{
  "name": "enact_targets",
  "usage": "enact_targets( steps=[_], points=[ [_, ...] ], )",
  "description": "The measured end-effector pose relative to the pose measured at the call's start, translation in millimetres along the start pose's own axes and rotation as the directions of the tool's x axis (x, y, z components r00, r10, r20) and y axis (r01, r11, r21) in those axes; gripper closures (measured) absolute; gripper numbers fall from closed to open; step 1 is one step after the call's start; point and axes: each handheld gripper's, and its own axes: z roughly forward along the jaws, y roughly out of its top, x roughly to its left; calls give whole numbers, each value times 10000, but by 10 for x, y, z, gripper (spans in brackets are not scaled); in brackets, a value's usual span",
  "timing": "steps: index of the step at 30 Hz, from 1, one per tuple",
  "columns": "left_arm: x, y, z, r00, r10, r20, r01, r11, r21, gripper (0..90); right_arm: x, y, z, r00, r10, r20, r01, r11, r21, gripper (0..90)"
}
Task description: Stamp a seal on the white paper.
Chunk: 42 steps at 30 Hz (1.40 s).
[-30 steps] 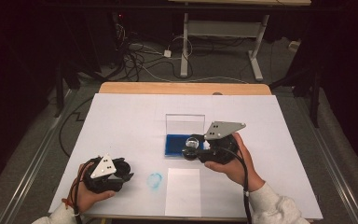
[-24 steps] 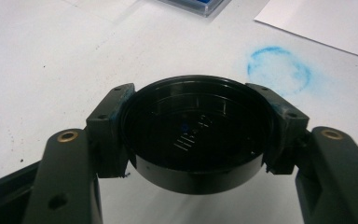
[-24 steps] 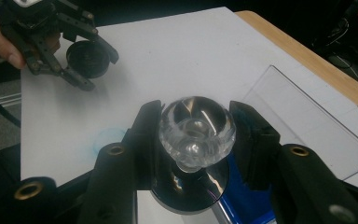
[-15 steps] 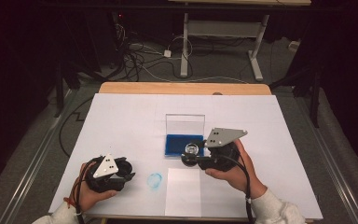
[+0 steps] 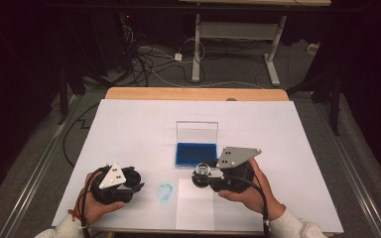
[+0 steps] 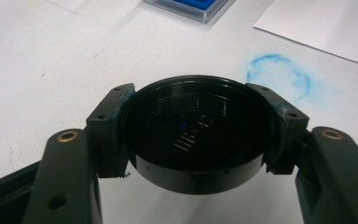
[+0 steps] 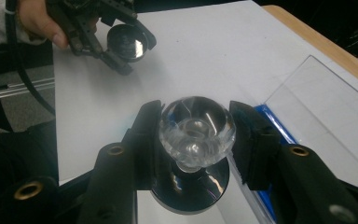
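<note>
From the high view we saw the right gripper (image 5: 204,174) near the front of the table, clamped on a stamp with a clear knob (image 5: 202,173), just in front of the open ink pad case (image 5: 196,153), whose blue pad lay flat and whose clear lid stood up behind it. A white sheet of paper (image 5: 195,210) lay just below the stamp. The left gripper (image 5: 129,186) sat toward the front left corner, closed around a round black cap (image 5: 130,177). Between the two grippers a faint blue ring mark (image 5: 165,191) stained the white table cover (image 5: 144,124). Beyond the table's wooden edge, cables ran over a grey floor in a dark room.

In the left gripper view, the black cap (image 6: 196,133) was gripped on both sides by the jaws, its hollow side facing the camera. The blue ring (image 6: 279,77) lay just beyond it on the white surface, with a corner of the ink pad case (image 6: 191,8) and the sheet (image 6: 326,25) farther off.

In the right gripper view, the jaws pressed on either side of the stamp's clear, faceted knob (image 7: 196,130), above its dark round base. The blue pad (image 7: 272,126) and clear lid lay to the right. Farther off, the left gripper (image 7: 121,44) held the cap.
</note>
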Motion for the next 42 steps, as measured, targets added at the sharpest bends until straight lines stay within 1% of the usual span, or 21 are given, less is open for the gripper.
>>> enact_targets(
  steps=[3,8,10,13,16,21,25,26,28,29,30,31,34,35,37,39,42],
  points=[
    [-10,-1,-2,10000,31,-2,-31,10000,34,362,23,-32,22,10000,-29,-57,28,10000,-15,569],
    [-11,-11,-15,10000,4,-9,-4,10000,32,362,59,-79,49,9997,-144,-197,147,9998,135,569],
    [-10,-11,-17,10000,-11,-41,11,10000,2,362,67,-92,59,9997,-197,-128,200,9996,207,569],
    [-8,-11,-15,10000,-13,-36,13,10000,3,362,65,-112,68,9998,-121,-138,124,9997,218,568],
    [-8,-10,-14,10000,-9,-38,9,10000,22,362,77,-135,77,9997,-169,-148,173,9995,277,568],
    [-11,-10,-15,10000,26,-32,-26,10000,46,362,76,-182,96,9998,-112,-192,116,9998,188,569],
    [-9,-9,-14,10000,5,-25,-5,10000,45,362,73,-249,148,9998,17,-190,-11,9996,296,568],
    [-9,-9,-12,10000,8,-30,-8,10000,60,362,71,-260,159,9997,17,-250,-9,9995,331,569],
    [-9,-9,-9,10000,13,-14,-13,10000,74,362,87,-284,191,9995,48,-303,-36,9992,403,569],
    [-9,-9,-10,10000,12,-13,-12,10000,67,362,108,-294,213,9988,14,-480,9,9989,464,569],
    [-10,-9,-11,10000,14,-21,-13,10000,73,362,122,-300,225,9987,-36,-515,60,9989,475,568],
    [-11,-10,-13,10000,13,-24,-13,10000,72,362,144,-307,243,9989,-12,-467,38,9985,547,569],
    [-11,-11,-16,10000,7,-24,-7,10000,71,362,178,-335,277,9981,86,-604,-52,9984,558,568],
    [-12,-11,-16,10000,15,-22,-15,10000,74,362,193,-344,289,9982,22,-605,15,9981,614,568],
    [-14,-11,-16,10000,23,-19,-23,10000,78,362,209,-359,294,9981,30,-610,2,9987,516,568],
    [-13,-10,-16,10000,22,-18,-22,10000,74,362,240,-383,316,9981,-31,-616,64,9985,535,568],
    [-13,-10,-15,10000,28,-11,-28,10000,79,362,275,-416,357,9973,-20,-728,72,9974,723,568]
  ],
)
